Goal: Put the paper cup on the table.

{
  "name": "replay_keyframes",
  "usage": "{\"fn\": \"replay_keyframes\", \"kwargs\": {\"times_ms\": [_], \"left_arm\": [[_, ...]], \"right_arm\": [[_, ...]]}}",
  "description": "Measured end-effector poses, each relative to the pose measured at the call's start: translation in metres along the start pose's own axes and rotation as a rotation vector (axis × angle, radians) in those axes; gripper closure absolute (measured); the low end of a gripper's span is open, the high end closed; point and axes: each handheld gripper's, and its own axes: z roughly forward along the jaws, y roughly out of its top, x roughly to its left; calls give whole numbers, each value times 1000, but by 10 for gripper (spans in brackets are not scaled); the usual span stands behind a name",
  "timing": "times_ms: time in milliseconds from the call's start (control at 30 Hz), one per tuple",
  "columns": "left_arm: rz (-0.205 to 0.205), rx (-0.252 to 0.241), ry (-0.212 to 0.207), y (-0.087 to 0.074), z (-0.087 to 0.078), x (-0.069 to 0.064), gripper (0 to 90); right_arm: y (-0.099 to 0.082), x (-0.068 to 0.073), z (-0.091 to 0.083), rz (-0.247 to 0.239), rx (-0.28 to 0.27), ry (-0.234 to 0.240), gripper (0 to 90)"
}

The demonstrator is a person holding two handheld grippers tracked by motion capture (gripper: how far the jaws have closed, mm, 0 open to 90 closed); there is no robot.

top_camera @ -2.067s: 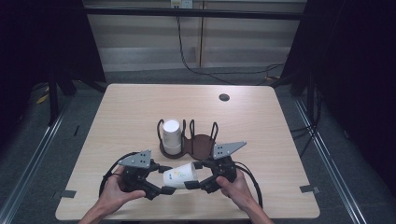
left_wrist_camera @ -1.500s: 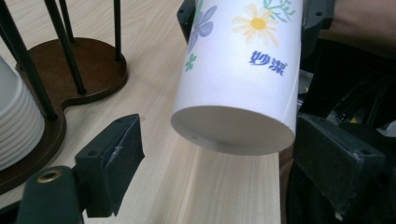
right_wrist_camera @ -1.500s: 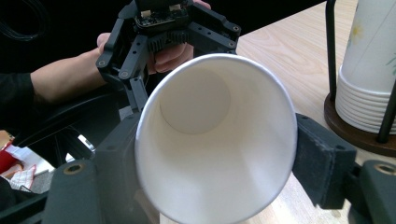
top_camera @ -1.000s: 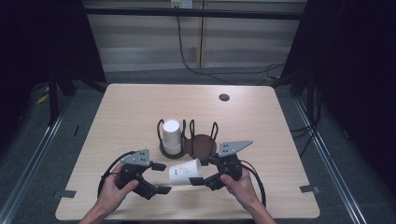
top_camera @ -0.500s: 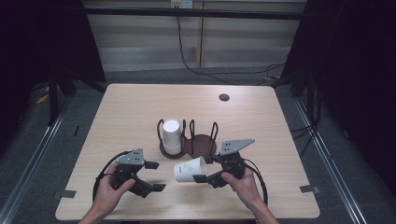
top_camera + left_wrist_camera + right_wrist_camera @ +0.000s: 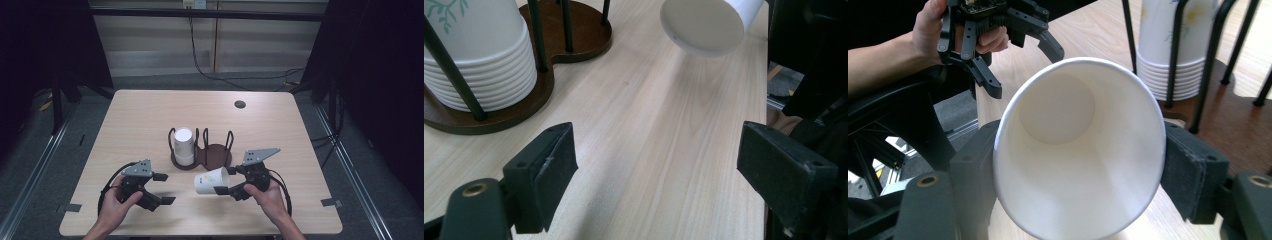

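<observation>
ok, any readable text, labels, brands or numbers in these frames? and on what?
None can be read.
White paper cup held sideways in the right gripper: a small coloured print on its side, too small and blurred to read.
Stack of white paper cups in the dark wooden cup holder: green leaf and yellow flower prints, no words to make out.
Both grippers' black jaws: no markings seen.

Bare table (image 6: 150,120) all round, wire-post cup rack (image 6: 202,150) with cup stack (image 6: 183,146) blocking the middle

No legible text/labels anywhere; just leaf & flower prints on stacked cups (image 6: 479,50).
</observation>
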Motion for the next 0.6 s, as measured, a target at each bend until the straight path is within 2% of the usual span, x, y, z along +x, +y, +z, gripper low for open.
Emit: {"fn": "replay_keyframes", "kwargs": {"times_ms": [600], "left_arm": [[-2, 3, 1, -1, 0, 1, 161]], "right_arm": [[-1, -7, -30, 7, 19, -73, 258]]}}
